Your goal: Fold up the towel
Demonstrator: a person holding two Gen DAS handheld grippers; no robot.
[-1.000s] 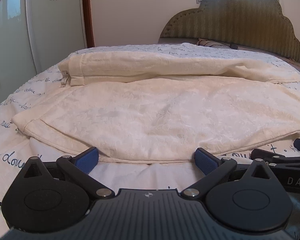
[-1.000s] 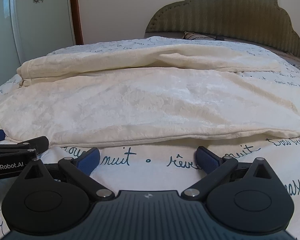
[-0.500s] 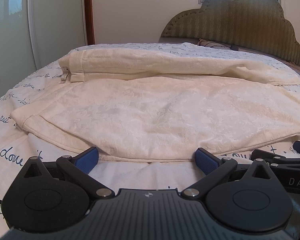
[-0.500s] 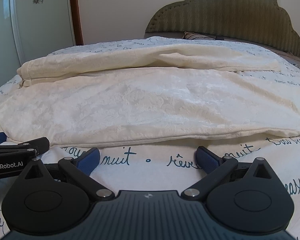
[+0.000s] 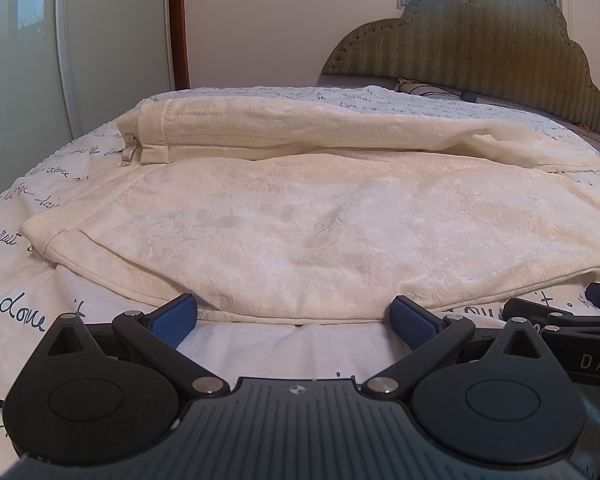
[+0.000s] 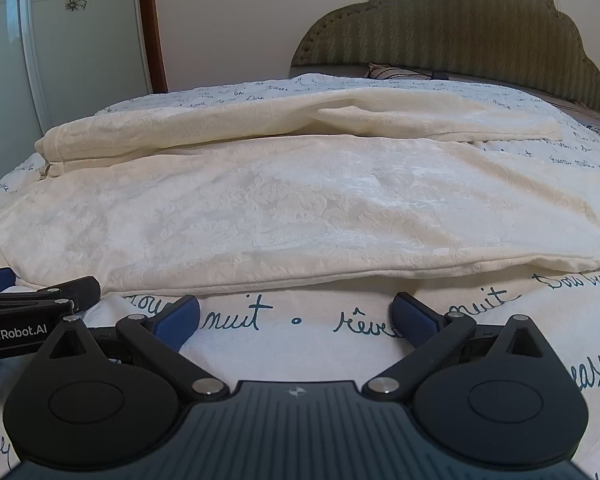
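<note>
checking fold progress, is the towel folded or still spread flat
Partly folded: the towel's far edge lies doubled back in a band, the near part spread flat on the bed.

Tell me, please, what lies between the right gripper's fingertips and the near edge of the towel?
In the right wrist view, only a bare strip of the printed bedsheet separates the open right gripper from the towel.
</note>
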